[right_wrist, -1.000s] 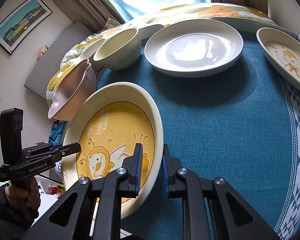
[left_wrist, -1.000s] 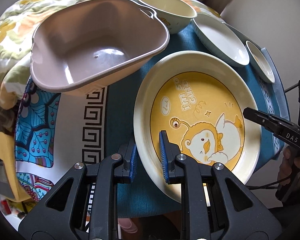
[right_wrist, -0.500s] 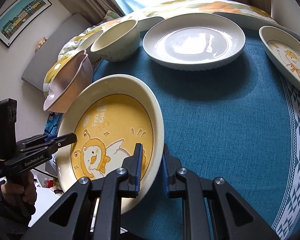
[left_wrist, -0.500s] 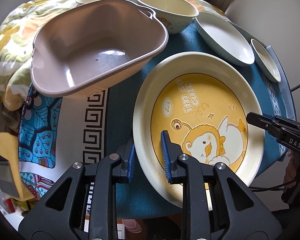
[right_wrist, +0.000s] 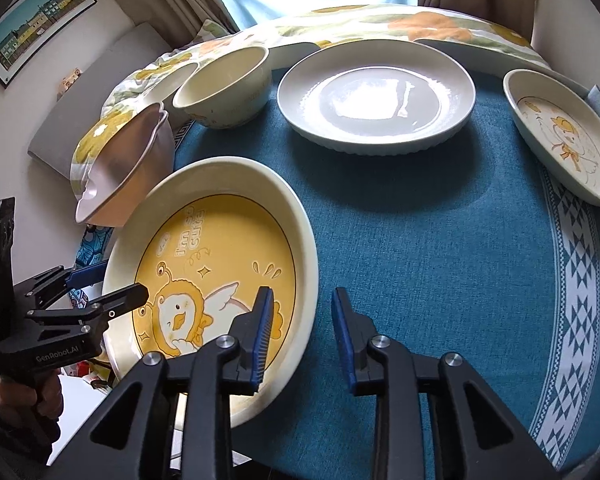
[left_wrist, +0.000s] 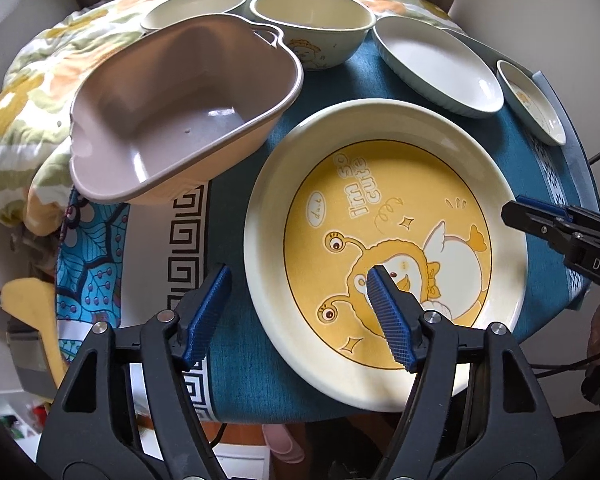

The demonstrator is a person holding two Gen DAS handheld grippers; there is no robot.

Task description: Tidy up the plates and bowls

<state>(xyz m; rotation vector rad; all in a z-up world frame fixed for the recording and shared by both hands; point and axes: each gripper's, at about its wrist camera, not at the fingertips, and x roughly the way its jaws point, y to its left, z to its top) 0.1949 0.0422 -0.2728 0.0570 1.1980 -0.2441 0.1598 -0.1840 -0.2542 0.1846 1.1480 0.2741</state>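
Yellow-centred cream plate with a cartoon duck (left_wrist: 384, 240) lies flat on the teal tablecloth (right_wrist: 420, 240), at the table's near-left edge, its near rim slightly past the cloth's border. Printed text on it reads "i'm so cute".

Left gripper (left_wrist: 300, 312): released, jaws spread wide. The plate's left rim sits between the blue pads; one finger is outside the rim over the cloth, the other over the plate's yellow centre. Neither pad appears to press on the plate. In the right wrist view the same gripper (right_wrist: 112, 288) shows at the plate's far-left rim.

Right gripper (right_wrist: 302, 332): also released, jaws apart, straddling the plate's right rim, one finger over the plate's inside, the other over bare cloth. No clear contact.

Mauve heart-shaped bowl (left_wrist: 180, 116) sits tilted just beyond the plate to the left, resting partly on a floral quilt (left_wrist: 24, 92). Behind it, a cream bowl with a duck print (left_wrist: 312, 28) and a shallow cream dish (left_wrist: 192, 8). Right of those, a plain white plate with ribbed edge (right_wrist: 376, 96), then a small cream plate with a duck drawing (right_wrist: 560, 136) near the table's right edge. All are well apart from the yellow plate.

A framed picture of coloured houses (right_wrist: 36, 28) hangs on the left wall.
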